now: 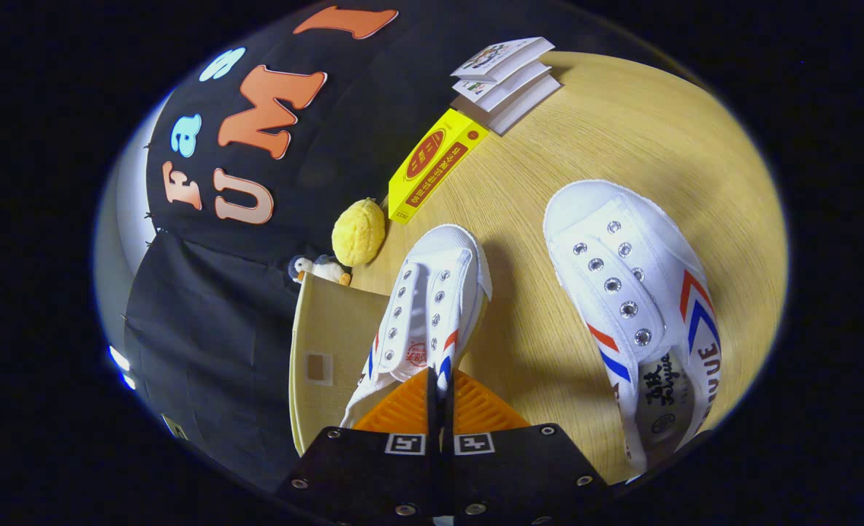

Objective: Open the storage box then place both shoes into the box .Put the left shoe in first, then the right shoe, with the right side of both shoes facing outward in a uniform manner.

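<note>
Gripper (439, 380) fingers are pinched nearly together on the tongue/heel edge of one white shoe (424, 314), holding it lifted beside the open beige storage box (322, 351), likely so it can drop in sideways. The other shoe (636, 299) lies on the wooden table (548, 161), well apart, waiting its turn; which shoe is left, cannot tell.

The white shoe (632, 292) lying on the table carries black lettering on its side ending "UE" and a partly legible insole print. The yellow box (435, 164) bears small red characters, illegible. The held shoe's (424, 314) tongue stamp is unreadable.
</note>
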A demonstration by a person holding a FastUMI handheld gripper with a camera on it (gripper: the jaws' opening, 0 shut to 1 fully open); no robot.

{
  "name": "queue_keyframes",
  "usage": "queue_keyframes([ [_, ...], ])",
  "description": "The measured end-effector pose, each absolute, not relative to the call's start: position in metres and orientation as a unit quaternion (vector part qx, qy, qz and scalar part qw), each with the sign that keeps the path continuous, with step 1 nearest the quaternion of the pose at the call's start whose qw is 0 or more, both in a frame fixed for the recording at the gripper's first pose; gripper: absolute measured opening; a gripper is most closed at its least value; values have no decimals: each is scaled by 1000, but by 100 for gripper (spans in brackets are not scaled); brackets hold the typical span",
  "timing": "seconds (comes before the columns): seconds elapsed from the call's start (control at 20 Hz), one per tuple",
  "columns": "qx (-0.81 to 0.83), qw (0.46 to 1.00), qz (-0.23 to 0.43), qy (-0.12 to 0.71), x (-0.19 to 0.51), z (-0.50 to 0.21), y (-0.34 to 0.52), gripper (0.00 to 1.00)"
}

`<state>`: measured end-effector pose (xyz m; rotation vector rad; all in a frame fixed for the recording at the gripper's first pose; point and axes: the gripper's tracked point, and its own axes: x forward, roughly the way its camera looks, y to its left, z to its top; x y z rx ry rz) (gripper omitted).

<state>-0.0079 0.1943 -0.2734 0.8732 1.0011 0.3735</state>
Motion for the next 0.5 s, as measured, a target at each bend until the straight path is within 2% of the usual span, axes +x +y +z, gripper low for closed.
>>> queue_keyframes([
  [0.5,391,799,237,392,9,-142,222,0],
])
